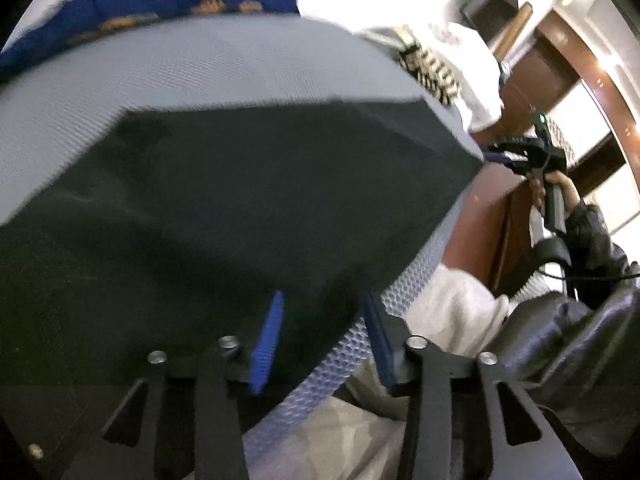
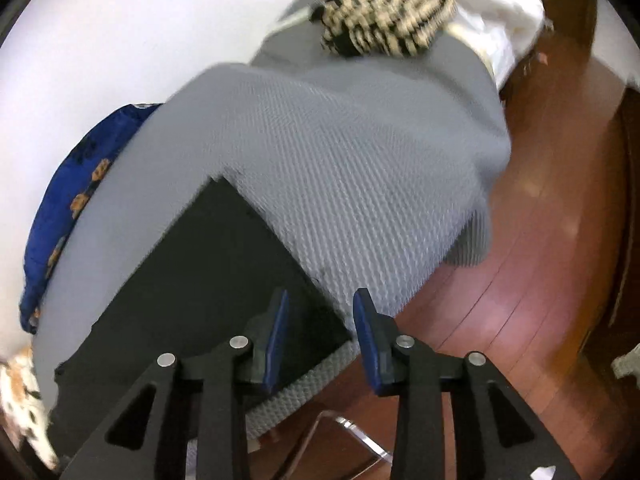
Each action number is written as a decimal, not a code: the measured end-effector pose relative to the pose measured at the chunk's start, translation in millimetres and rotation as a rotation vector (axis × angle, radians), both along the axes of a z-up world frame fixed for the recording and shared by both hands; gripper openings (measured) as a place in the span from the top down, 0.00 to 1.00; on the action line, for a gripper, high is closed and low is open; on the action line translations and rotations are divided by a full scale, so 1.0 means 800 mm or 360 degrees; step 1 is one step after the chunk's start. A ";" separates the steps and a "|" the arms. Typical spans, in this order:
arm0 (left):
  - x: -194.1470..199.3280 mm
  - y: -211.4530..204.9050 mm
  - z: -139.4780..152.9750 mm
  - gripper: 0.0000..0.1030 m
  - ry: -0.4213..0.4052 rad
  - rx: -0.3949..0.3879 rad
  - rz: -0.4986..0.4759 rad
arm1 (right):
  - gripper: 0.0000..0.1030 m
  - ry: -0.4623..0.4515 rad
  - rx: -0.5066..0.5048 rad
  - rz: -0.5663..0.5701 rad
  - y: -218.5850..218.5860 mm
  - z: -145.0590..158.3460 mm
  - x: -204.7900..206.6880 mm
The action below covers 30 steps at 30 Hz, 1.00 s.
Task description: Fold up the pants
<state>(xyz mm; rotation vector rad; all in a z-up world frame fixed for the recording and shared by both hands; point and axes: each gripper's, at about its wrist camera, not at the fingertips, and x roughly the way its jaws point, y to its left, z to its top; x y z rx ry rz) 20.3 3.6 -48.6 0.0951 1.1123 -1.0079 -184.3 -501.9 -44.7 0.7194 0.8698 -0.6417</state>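
The dark pants (image 1: 240, 208) lie flat and folded on a grey textured bed cover (image 1: 200, 68). In the left wrist view my left gripper (image 1: 322, 308) hovers over the pants' near edge. Its blue pads stand apart and press on nothing. In the right wrist view the pants (image 2: 192, 280) show as a dark rectangle. My right gripper (image 2: 323, 300) is open just above their near corner, where the cover (image 2: 340, 160) meets the bed edge. The right gripper (image 1: 516, 152) also appears in the left wrist view beyond the pants' far corner, held by a hand in a dark sleeve.
A blue cushion (image 2: 60, 208) with orange prints lies at the bed's far side by the white wall. A black-and-cream checked cloth (image 2: 384, 20) and white bedding (image 1: 460, 68) sit at one end. Wooden floor (image 2: 540, 240) runs beside the bed. The person's light trousers (image 1: 452, 312) are close below.
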 end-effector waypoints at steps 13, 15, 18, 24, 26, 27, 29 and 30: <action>0.062 0.099 0.000 0.56 -0.0199 0.0022 0.0755 | 0.69 -0.0167 0.0347 0.1650 0.286 0.031 0.336; 0.066 0.110 -0.006 0.56 -0.0197 0.0062 0.0787 | 0.69 -0.0138 0.0435 0.1802 0.336 0.020 0.376; 0.066 0.125 -0.017 0.56 -0.0166 0.0073 0.0828 | 0.68 -0.0059 0.0495 0.1974 0.399 -0.001 0.420; 0.072 0.141 -0.022 0.56 -0.0123 0.0001 0.0824 | 0.68 0.0114 0.0561 0.2195 0.469 -0.042 0.449; 0.074 0.145 -0.025 0.56 -0.0099 -0.0025 0.0831 | 0.69 0.0133 0.0575 0.2227 0.481 -0.049 0.453; 0.075 0.147 -0.026 0.56 -0.0089 -0.0039 0.0834 | 0.73 0.0117 0.0594 0.2238 0.484 -0.049 0.454; 0.076 0.149 -0.026 0.56 -0.0080 -0.0055 0.0834 | 0.92 0.0082 0.0591 0.2265 0.490 -0.041 0.456; 0.074 0.150 -0.027 0.56 -0.0079 -0.0063 0.0835 | 0.93 0.0042 0.0537 0.2276 0.493 -0.031 0.456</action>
